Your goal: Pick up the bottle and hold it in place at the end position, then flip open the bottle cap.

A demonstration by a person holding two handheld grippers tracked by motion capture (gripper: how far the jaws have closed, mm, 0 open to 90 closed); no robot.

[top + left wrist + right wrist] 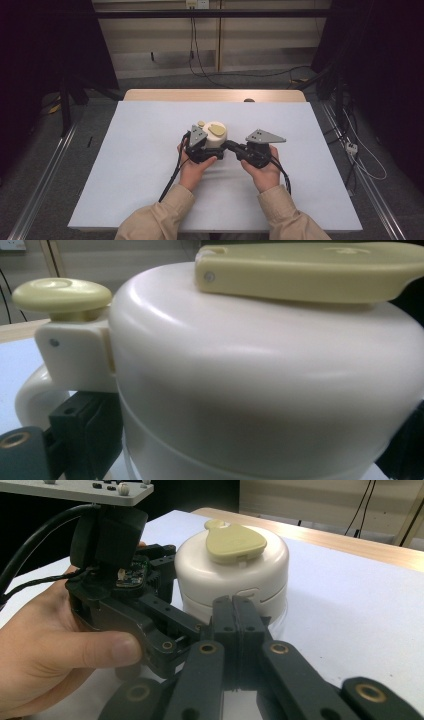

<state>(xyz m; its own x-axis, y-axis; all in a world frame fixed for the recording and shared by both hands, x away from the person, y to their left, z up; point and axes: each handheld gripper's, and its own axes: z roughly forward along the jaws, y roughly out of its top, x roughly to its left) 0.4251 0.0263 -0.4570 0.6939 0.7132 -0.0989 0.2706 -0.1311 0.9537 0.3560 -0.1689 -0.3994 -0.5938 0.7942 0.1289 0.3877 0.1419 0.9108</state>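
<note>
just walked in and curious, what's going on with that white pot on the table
A person holds a tool in each hand at a cream lidded pot on the white table. The left tool is closed around the pot's body from the side. The right tool, jaws shut together, has its tips at the pot's front.

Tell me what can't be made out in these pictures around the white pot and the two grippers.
- High view: the lower body of the white pot is hidden behind the left gripper and right gripper.
- Left gripper view: the pot's base and right side are cut off by the picture's edges; its handle is partly hidden behind a black jaw.
- Right gripper view: whether the shut jaws touch the pot's front; they cover that spot themselves.
</note>
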